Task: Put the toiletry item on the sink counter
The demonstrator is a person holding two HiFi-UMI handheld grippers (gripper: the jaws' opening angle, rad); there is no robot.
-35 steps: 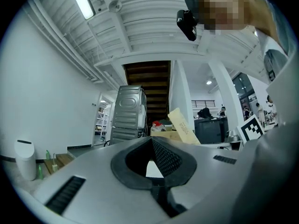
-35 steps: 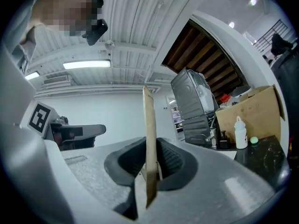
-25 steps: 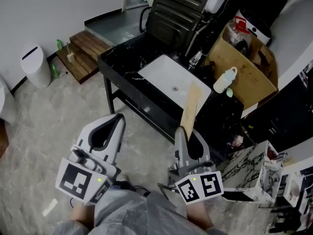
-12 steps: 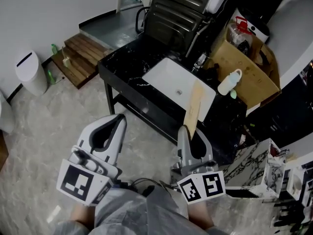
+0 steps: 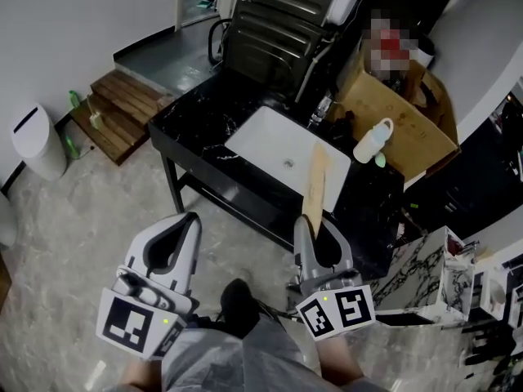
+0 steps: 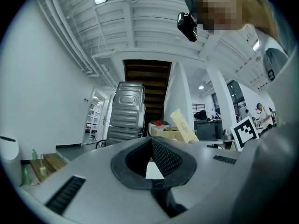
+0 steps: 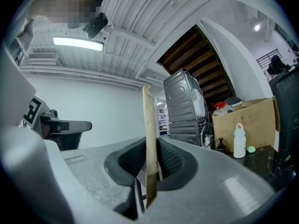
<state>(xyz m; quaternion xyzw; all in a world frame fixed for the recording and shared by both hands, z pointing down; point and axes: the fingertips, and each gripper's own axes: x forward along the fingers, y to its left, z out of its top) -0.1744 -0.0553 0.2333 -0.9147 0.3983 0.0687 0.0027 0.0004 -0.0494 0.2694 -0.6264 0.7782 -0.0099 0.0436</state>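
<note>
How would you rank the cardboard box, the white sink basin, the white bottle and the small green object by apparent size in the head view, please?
1. cardboard box
2. white sink basin (nearly alike, so unsure)
3. white bottle
4. small green object

Toiletry item [image 5: 317,178] pale tan; sink counter [image 5: 192,122] black, white-veined marble; basin [image 5: 271,137] white; bottle [image 5: 372,141] white; cardboard box [image 5: 409,125] brown; wooden steps [image 5: 114,106] brown; floor [image 5: 90,211] grey marbled.

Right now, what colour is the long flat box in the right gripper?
Pale tan; the box shows best in the head view.
</note>
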